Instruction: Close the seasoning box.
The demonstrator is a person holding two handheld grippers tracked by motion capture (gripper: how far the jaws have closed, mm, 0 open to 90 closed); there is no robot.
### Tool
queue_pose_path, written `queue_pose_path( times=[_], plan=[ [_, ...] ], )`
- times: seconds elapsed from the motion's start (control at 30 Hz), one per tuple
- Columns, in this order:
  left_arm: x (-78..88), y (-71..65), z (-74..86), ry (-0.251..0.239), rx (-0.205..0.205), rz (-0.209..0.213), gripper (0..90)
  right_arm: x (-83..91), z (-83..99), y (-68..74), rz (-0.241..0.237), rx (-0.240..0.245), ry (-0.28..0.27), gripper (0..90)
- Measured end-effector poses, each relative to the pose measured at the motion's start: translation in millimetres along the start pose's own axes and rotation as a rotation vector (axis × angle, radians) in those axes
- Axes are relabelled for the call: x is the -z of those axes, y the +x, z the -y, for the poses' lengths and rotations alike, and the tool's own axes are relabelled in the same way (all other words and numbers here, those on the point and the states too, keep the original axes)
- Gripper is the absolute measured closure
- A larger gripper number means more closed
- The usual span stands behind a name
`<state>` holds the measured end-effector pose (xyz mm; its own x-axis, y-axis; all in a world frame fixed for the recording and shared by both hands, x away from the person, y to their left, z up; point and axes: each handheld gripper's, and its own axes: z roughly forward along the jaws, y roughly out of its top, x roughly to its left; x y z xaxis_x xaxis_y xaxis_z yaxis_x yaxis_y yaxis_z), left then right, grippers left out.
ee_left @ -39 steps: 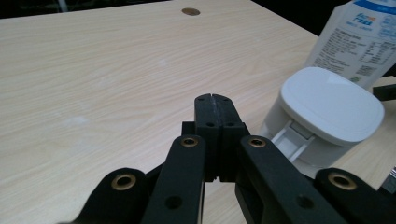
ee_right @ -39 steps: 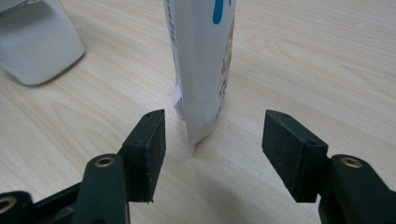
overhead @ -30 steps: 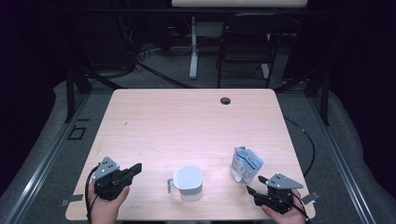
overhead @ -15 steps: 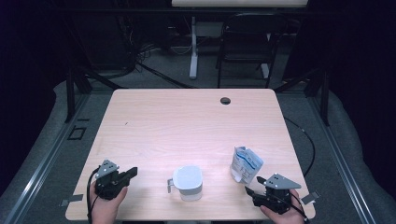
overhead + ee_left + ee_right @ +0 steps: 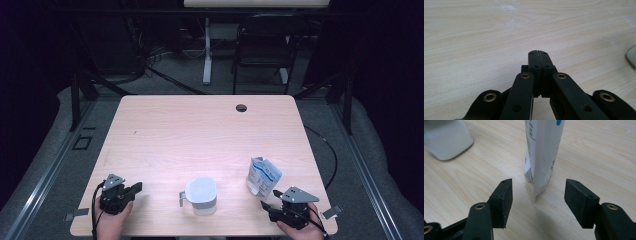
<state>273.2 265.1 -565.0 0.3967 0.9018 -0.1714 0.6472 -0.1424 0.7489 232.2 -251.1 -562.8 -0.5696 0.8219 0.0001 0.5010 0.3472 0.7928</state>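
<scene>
A white and blue pouch [image 5: 262, 176] stands upright near the table's front right. In the right gripper view the pouch [image 5: 544, 155] rises just beyond my right gripper [image 5: 537, 195], whose jaws stand wide apart with nothing between the pads. My right gripper [image 5: 270, 204] sits low at the front right edge. A white lidded cup [image 5: 201, 195] with a small handle stands at the front centre; its side [image 5: 446, 138] shows at the left of the right gripper view. My left gripper [image 5: 131, 190] rests at the front left, its jaws [image 5: 539, 53] pressed together over bare wood.
The light wooden table [image 5: 200, 130] has a round cable hole [image 5: 241, 107] near its far edge. A dark chair [image 5: 262, 55] and a white table leg [image 5: 207, 50] stand beyond it. A metal rail [image 5: 45, 175] runs along the floor at the left.
My left gripper has sunk lower and drawn back a little toward the table's front edge. The right gripper, the pouch and the cup have stayed where they were.
</scene>
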Motion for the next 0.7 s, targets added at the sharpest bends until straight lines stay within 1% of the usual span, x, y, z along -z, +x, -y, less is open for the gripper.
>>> queue_pose_path(
  times=[0.13,0.2,0.33,0.5,0.6,0.7],
  plan=[
    [0.8,2.2,0.6,0.003,0.011,-0.008,90.0,-0.4,-0.2,0.8,-0.002,0.006,0.006,39.6],
    [0.8,3.0,0.8,-0.002,0.011,-0.013,90.0,-1.2,-0.3,1.7,-0.001,0.003,0.004,39.5],
    [2.2,3.6,0.6,0.000,0.012,-0.017,90.0,-1.5,-0.9,2.5,-0.005,0.014,0.012,39.5],
    [2.1,4.9,1.3,-0.002,0.018,-0.025,89.6,-1.7,-0.9,2.8,-0.006,0.014,0.011,39.4],
    [2.7,6.3,1.6,-0.007,0.029,-0.031,88.8,-2.0,-0.9,2.9,-0.006,0.015,0.011,39.4],
    [3.4,7.4,1.6,0.000,0.030,-0.035,88.3,-2.2,-0.8,3.2,-0.005,0.014,0.011,39.4]
  ],
)
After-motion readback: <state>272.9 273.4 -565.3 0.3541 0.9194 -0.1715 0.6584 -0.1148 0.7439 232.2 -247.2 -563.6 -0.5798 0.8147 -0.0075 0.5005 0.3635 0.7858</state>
